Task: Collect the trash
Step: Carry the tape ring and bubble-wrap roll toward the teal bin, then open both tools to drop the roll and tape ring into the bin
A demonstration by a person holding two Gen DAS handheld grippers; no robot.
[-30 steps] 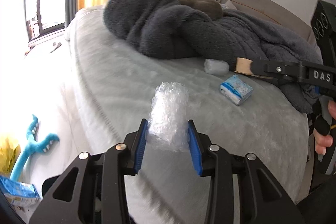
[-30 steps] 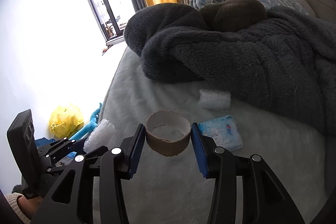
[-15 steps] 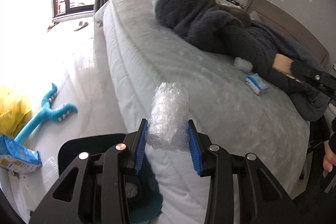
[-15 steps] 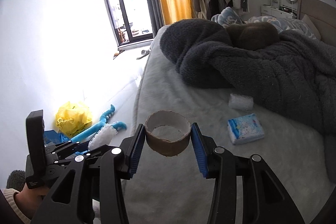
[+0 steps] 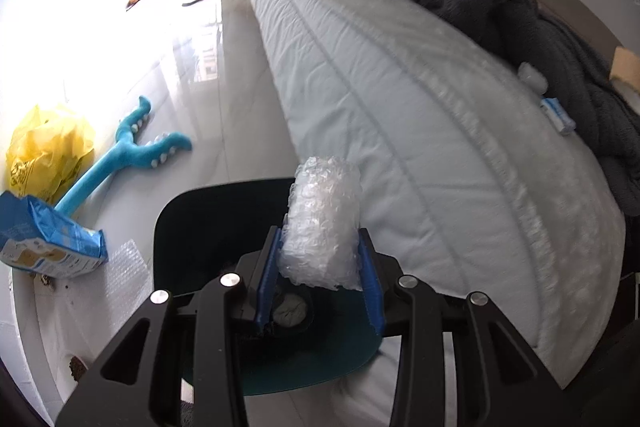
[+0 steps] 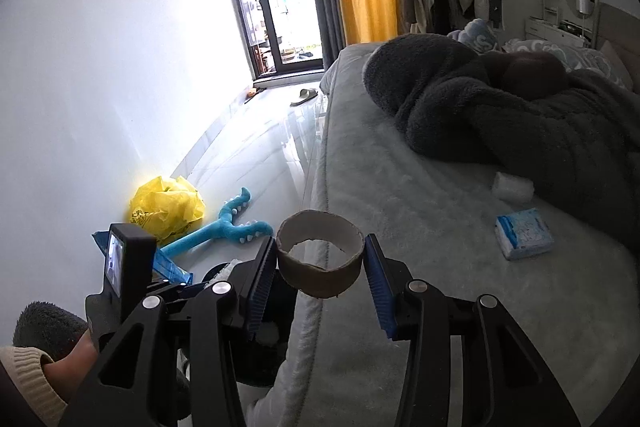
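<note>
My left gripper (image 5: 320, 267) is shut on a wad of clear bubble wrap (image 5: 322, 223) and hangs over a dark teal bin (image 5: 224, 227) on the floor beside the bed, with crumpled trash (image 5: 290, 309) inside it. My right gripper (image 6: 320, 267) is shut on a short brown cardboard tube ring (image 6: 320, 259), held over the bed's near edge. A blue-and-white tissue pack (image 6: 524, 233) and a small white wad (image 6: 512, 187) lie on the grey bedcover (image 6: 420, 211). The left gripper's body (image 6: 128, 267) shows at lower left in the right wrist view.
On the glossy white floor lie a yellow plastic bag (image 5: 48, 151), a blue plush toy (image 5: 128, 155), a blue carton (image 5: 44, 243) and a bubble wrap sheet (image 5: 124, 275). A dark fleece blanket (image 6: 520, 115) is heaped on the bed. A person's hand and cream sleeve (image 6: 36, 375) are at lower left.
Both grippers have swung left, away from the bed's middle toward its edge. The left one tilted downward and now hangs over the bin, which has come into view. Both grips are unchanged.
</note>
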